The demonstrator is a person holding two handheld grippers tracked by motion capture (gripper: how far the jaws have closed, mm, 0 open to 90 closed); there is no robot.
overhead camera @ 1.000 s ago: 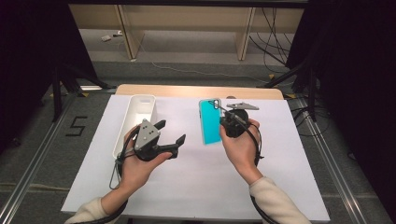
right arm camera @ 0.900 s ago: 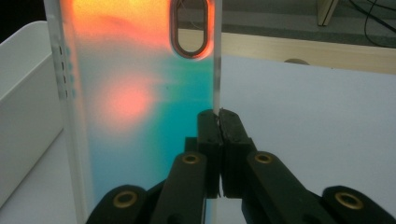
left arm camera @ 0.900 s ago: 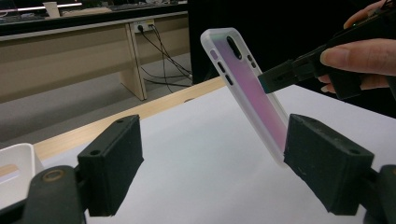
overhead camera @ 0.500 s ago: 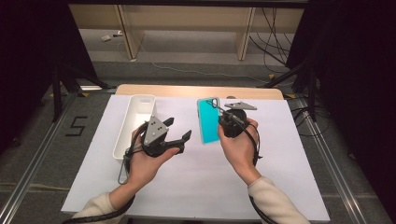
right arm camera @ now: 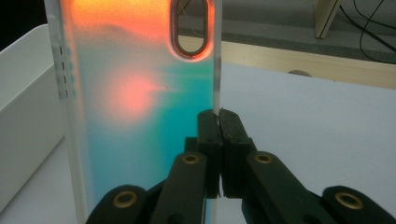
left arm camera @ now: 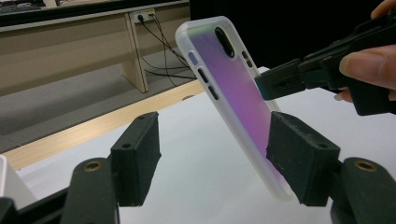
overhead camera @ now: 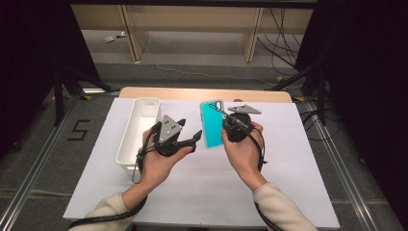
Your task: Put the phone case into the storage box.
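1. On the left of the table sits a white bin [overhead camera: 137,132]. Nothing seems to be in it.
2. Next comes the left gripper [overhead camera: 190,140]. Its jaws are apart and have just been closing. The phone case [left arm camera: 233,88] is between them, and one pad looks close to its edge. I think they do not pinch it yet.
3. The phone case is held up in the air over the white table [overhead camera: 288,159], standing on its end.
4. The right gripper [right arm camera: 219,122] is clamped tight on the case's thin side edge.
5. The case looks light, thin, bendy and smooth. It could slip or twist. Hold it by both long edges, near the bottom.
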